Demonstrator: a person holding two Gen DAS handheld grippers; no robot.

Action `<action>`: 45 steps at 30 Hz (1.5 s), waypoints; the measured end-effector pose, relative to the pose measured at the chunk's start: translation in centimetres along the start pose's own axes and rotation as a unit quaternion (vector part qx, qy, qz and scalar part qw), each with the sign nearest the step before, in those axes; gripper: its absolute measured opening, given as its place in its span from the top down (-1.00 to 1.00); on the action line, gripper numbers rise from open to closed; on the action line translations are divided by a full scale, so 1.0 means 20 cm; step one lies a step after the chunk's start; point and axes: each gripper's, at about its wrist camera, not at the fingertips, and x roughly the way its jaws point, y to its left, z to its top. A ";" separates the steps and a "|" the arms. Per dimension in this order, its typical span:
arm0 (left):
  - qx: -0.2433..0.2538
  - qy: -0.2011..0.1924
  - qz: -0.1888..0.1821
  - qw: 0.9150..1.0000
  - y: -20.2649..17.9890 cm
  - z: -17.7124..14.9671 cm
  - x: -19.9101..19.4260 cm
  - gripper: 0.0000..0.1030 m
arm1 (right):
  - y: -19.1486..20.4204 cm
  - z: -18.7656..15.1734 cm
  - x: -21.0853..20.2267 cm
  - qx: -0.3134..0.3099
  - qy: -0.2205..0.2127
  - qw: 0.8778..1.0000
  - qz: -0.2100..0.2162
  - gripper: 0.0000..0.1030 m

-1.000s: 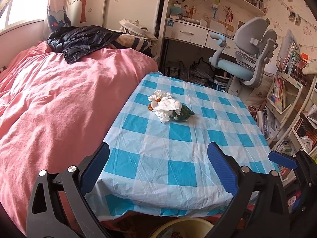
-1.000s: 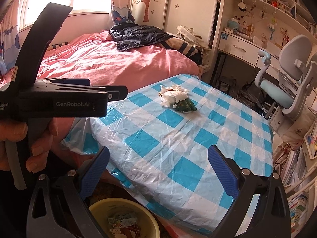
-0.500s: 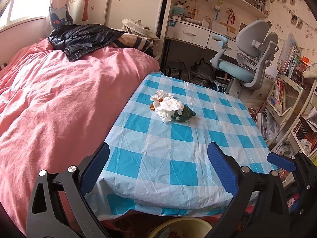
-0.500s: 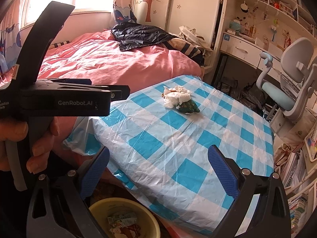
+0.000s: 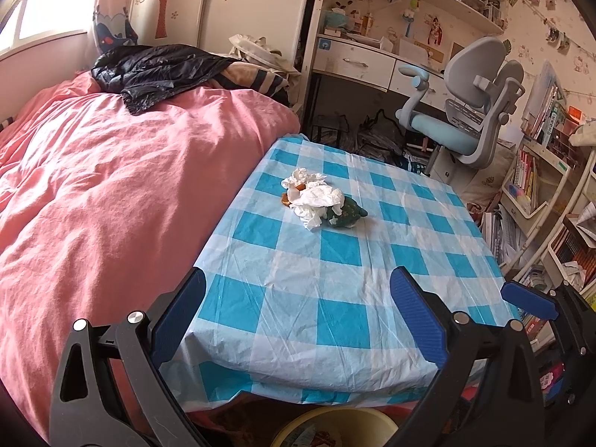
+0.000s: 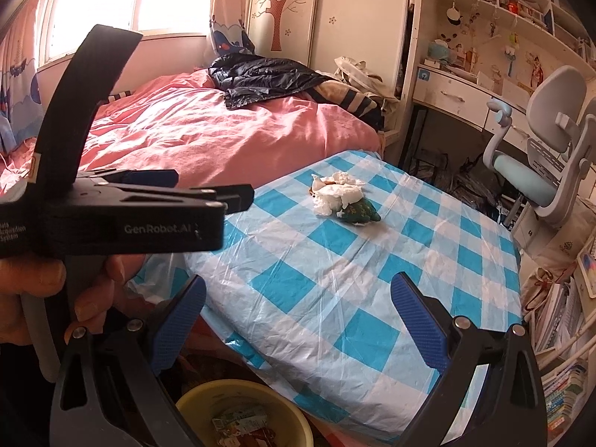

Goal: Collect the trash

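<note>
A heap of crumpled white tissues point(image 5: 313, 197) point(image 6: 337, 193) lies on the blue-checked table point(image 5: 335, 298) point(image 6: 335, 279), with a dark green wrapper point(image 5: 348, 215) point(image 6: 359, 211) against its right side and a small orange-brown scrap point(image 5: 286, 198) at its left. My left gripper point(image 5: 298, 316) hangs open over the table's near edge, well short of the heap, nothing between its fingers. My right gripper point(image 6: 298, 316) is open too, at the near corner. The right wrist view shows the left gripper's body point(image 6: 123, 219) held in a hand point(image 6: 93, 290).
A yellow bin point(image 6: 244, 415) point(image 5: 335, 428) with packaging inside stands on the floor below the table's near edge. A pink-covered bed point(image 5: 111, 193) runs along the table's left side. A grey desk chair point(image 5: 469, 119) and bookshelves point(image 5: 540, 186) crowd the right.
Both grippers have drifted slightly, so the tissue heap sits a little further right and lower in both views. Both stay open and the trash has not moved.
</note>
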 end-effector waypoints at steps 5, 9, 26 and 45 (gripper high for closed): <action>0.003 0.001 0.004 1.000 0.00 -0.02 0.00 -0.85 | 0.01 0.02 0.00 -0.002 -0.007 1.000 0.006 -0.85; -0.007 0.002 0.005 1.000 0.02 -0.01 0.00 -0.85 | 0.00 0.01 0.01 -0.004 0.000 1.000 0.000 -0.85; -0.010 0.005 0.006 1.000 0.02 -0.01 0.00 -0.85 | -0.01 0.00 0.02 -0.001 0.006 1.000 -0.006 -0.85; -0.010 0.006 0.006 1.000 0.03 -0.01 0.01 -0.85 | -0.03 -0.01 0.02 -0.002 0.008 1.000 -0.005 -0.85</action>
